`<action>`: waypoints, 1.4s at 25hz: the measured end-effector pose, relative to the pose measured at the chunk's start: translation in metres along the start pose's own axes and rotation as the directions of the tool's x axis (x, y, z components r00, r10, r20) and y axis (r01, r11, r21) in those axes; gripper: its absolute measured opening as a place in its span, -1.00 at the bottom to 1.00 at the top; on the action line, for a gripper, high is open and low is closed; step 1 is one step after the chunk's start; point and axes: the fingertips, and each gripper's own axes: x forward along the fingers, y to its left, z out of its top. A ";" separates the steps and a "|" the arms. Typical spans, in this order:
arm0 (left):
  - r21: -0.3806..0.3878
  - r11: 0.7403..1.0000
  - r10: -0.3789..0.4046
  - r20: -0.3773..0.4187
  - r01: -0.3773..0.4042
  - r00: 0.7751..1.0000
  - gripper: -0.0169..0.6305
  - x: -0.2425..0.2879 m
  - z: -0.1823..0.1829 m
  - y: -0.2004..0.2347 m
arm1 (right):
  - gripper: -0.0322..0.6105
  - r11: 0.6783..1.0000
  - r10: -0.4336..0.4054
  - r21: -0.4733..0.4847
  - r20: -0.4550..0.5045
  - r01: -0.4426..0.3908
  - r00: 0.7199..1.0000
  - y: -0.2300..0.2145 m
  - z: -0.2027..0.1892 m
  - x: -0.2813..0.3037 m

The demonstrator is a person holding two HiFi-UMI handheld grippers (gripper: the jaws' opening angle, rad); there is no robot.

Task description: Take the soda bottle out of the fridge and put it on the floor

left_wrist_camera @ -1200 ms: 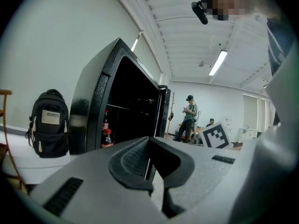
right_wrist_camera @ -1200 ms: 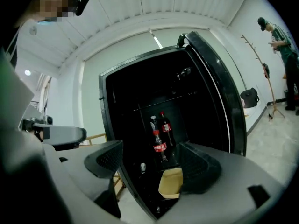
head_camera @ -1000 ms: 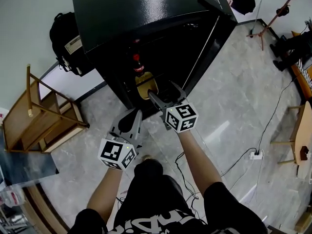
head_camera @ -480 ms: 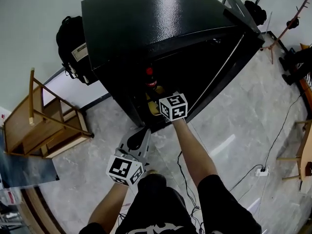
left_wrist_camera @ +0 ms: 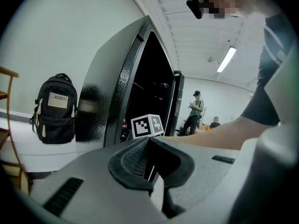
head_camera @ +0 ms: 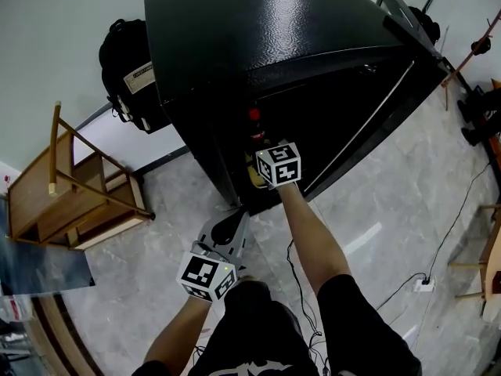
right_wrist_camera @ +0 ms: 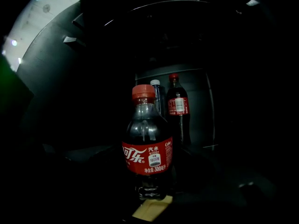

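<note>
A small soda bottle [right_wrist_camera: 147, 148] with a red cap and red label stands upright inside the dark black fridge [head_camera: 258, 30]. It is close in front of the right gripper's camera, centred between where the jaws reach. My right gripper [head_camera: 266, 151] is pushed into the fridge opening, with its marker cube [head_camera: 279, 164] at the sill. Its jaws are lost in the dark. They are closing around the bottle, and no pad shows pressing on it. The bottle's red top [head_camera: 254, 117] peeks out in the head view. My left gripper [head_camera: 232, 227] hangs low over the floor, shut and empty.
Behind the small bottle stand a taller cola bottle [right_wrist_camera: 177, 108] and a clear bottle [right_wrist_camera: 156, 90]. A yellow pad [right_wrist_camera: 152, 209] lies under the near bottle. The fridge door [head_camera: 407, 61] swings open to the right. A backpack [head_camera: 129, 77] and a wooden chair [head_camera: 70, 194] are at the left, and cables [head_camera: 301, 292] cross the floor.
The right gripper has gone forward from outside the fridge into its opening, up to the bottle. The left gripper has stayed low and shut. The view has closed in on the fridge.
</note>
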 end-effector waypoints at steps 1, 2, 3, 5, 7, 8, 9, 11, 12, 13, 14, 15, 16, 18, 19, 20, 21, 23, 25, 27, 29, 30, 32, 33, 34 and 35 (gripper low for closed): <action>-0.002 1.000 0.000 0.002 0.000 1.000 -0.93 0.000 -0.001 0.000 | 0.12 1.000 -0.001 -0.009 -0.009 0.001 1.000 0.000 -0.001 0.000; -0.001 1.000 0.000 0.004 0.000 1.000 -0.93 0.000 -0.002 -0.001 | 0.11 1.000 -0.003 -0.019 -0.019 0.003 1.000 0.001 -0.001 -0.001; -0.001 1.000 0.001 0.006 -0.001 1.000 -0.93 0.000 -0.002 -0.001 | 0.10 1.000 -0.007 -0.027 -0.026 0.006 1.000 0.001 -0.001 -0.003; -0.003 1.000 0.003 0.007 -0.003 1.000 -0.93 0.000 -0.002 -0.003 | 0.09 0.999 -0.013 -0.030 -0.024 0.012 1.000 0.001 0.002 -0.010; -0.006 1.000 -0.001 0.007 0.001 1.000 -0.93 -0.001 -0.001 -0.007 | 0.08 0.999 -0.016 -0.028 -0.010 0.016 1.000 0.001 0.009 -0.022; -0.008 1.000 -0.005 0.008 0.005 1.000 -0.93 -0.002 -0.001 -0.010 | 0.08 0.999 -0.019 -0.031 -0.004 0.019 1.000 0.001 0.014 -0.030; -0.010 1.000 -0.012 0.010 0.012 1.000 -0.93 -0.002 0.000 -0.013 | 0.08 0.999 -0.023 -0.036 0.003 0.023 1.000 0.002 0.019 -0.039; -0.008 1.000 -0.029 0.014 0.029 0.999 -0.93 -0.001 0.000 -0.022 | 0.08 0.999 -0.031 -0.044 0.018 0.032 0.999 0.002 0.028 -0.059; -0.006 0.999 -0.038 0.014 0.038 0.999 -0.93 0.000 -0.001 -0.027 | 0.08 0.998 -0.034 -0.045 0.026 0.036 0.999 0.002 0.031 -0.071; -0.004 0.999 -0.048 0.014 0.048 0.999 -0.93 0.001 -0.002 -0.033 | 0.08 0.998 -0.038 -0.043 0.034 0.040 0.999 0.001 0.032 -0.083; -0.006 0.998 -0.060 0.015 0.060 0.998 -0.93 0.003 -0.005 -0.039 | 0.08 0.998 -0.043 -0.039 0.041 0.045 0.998 0.000 0.032 -0.096; -0.009 0.997 -0.075 0.017 0.075 0.997 -0.93 0.006 -0.008 -0.046 | 0.08 0.998 -0.050 -0.035 0.046 0.052 0.998 -0.003 0.032 -0.109; -0.010 0.996 -0.090 0.019 0.090 0.996 -0.93 0.009 -0.011 -0.053 | 0.08 0.998 -0.060 -0.033 0.049 0.062 0.997 -0.007 0.030 -0.122; -0.008 0.993 -0.122 0.017 0.122 0.992 -0.93 0.015 -0.021 -0.066 | 0.08 0.996 -0.085 -0.033 0.045 0.087 0.995 -0.014 0.022 -0.145; -0.008 0.990 -0.139 0.013 0.139 0.990 -0.93 0.018 -0.028 -0.073 | 0.08 0.994 -0.099 -0.035 0.040 0.100 0.994 -0.017 0.015 -0.157; -0.007 0.988 -0.156 0.010 0.156 0.988 -0.93 0.020 -0.035 -0.079 | 0.08 0.993 -0.112 -0.040 0.038 0.113 0.993 -0.021 0.009 -0.168; -0.003 0.985 -0.172 0.005 0.172 0.985 -0.93 0.021 -0.044 -0.085 | 0.08 0.991 -0.123 -0.046 0.039 0.125 0.992 -0.023 0.002 -0.179; 0.010 0.980 -0.198 -0.006 0.198 0.980 -0.93 0.024 -0.065 -0.093 | 0.08 0.989 -0.138 -0.051 0.052 0.140 0.989 -0.028 -0.011 -0.197; 0.020 0.976 -0.216 -0.017 0.216 0.976 -0.93 0.026 -0.089 -0.100 | 0.09 0.988 -0.144 -0.053 0.067 0.147 0.987 -0.031 -0.028 -0.213; 0.032 0.971 -0.235 -0.021 0.236 0.972 -0.93 0.029 -0.114 -0.107 | 0.09 0.986 -0.151 -0.060 0.077 0.156 0.986 -0.034 -0.048 -0.226; 0.045 0.966 -0.255 -0.012 0.255 0.967 -0.93 0.031 -0.136 -0.112 | 0.08 0.983 -0.166 -0.061 0.088 0.172 0.982 -0.039 -0.070 -0.238; 0.047 0.963 -0.265 -0.008 0.265 0.964 -0.93 0.033 -0.147 -0.113 | 0.08 0.982 -0.174 -0.057 0.095 0.180 0.980 -0.041 -0.082 -0.242; 0.048 0.957 -0.285 -0.005 0.285 0.958 -0.93 0.036 -0.170 -0.111 | 0.09 0.981 -0.185 -0.045 0.108 0.191 0.977 -0.046 -0.106 -0.246; 0.052 0.954 -0.295 -0.006 0.295 0.956 -0.93 0.038 -0.182 -0.109 | 0.09 0.980 -0.188 -0.044 0.111 0.194 0.976 -0.047 -0.118 -0.247; 0.057 0.951 -0.303 -0.007 0.303 0.953 -0.93 0.040 -0.195 -0.107 | 0.08 0.980 -0.189 -0.046 0.113 0.196 0.975 -0.048 -0.131 -0.248; 0.063 0.949 -0.309 -0.009 0.309 0.951 -0.93 0.042 -0.208 -0.106 | 0.08 0.979 -0.190 -0.048 0.115 0.196 0.975 -0.049 -0.143 -0.249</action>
